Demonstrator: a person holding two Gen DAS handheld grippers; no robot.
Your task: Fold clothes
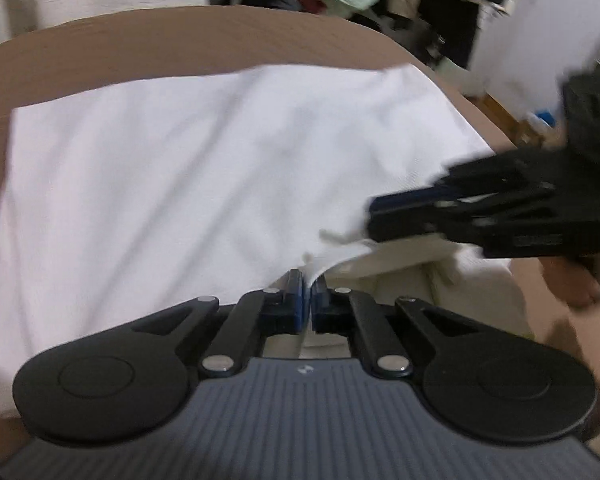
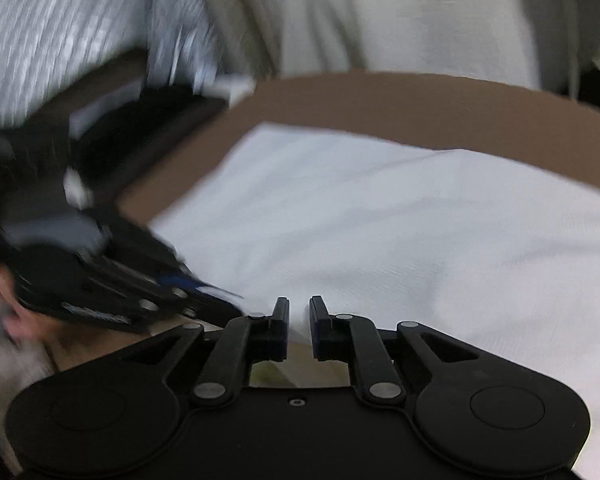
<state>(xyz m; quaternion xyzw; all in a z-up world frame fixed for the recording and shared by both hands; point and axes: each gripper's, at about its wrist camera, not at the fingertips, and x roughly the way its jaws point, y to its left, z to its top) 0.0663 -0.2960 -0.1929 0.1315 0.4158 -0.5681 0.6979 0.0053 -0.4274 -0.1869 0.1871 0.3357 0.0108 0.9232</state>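
Evidently no readable writing: left gripper (image 1: 307, 280) pinches white cloth (image 1: 180, 184).

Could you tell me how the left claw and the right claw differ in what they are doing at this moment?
The left claw is shut, pinching the near edge of the white cloth; the right claw, in its own view, shows a gap between its fingers. The left claw's body is ribbed grey; the right claw's is plain black. Both sit close together at the cloth's near edge, over the brown table.
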